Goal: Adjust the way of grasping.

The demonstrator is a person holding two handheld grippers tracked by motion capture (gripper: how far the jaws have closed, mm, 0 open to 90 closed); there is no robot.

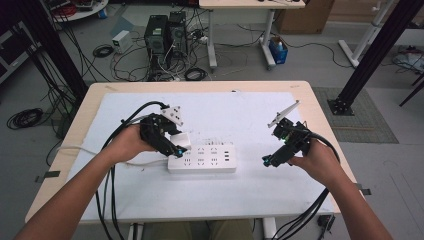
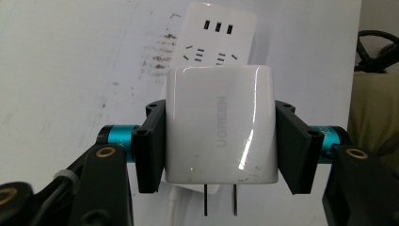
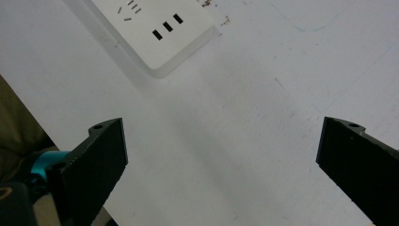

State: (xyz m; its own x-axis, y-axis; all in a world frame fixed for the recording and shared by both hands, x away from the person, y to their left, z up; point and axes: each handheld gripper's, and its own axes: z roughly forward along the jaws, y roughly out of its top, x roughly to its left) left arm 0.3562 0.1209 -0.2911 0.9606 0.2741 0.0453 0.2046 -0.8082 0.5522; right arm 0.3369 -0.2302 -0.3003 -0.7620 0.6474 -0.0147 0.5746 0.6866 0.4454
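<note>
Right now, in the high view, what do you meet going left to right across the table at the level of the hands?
Left hand → left gripper shut on the white UGREEN charger → white power strip → right gripper, fingers open → right hand.

In the high view, the left end of the power strip is covered by the left gripper and the white charger held in it, so the sockets there cannot be seen. The socket markings are too small to be read from above. In the left gripper view, the near part of the power strip is hidden behind the charger, whose 2 prongs are nearly cut off by the bottom edge. In the right gripper view, the power strip is cut off by the top edge, and both jaws are cropped by the bottom and side edges.
</note>
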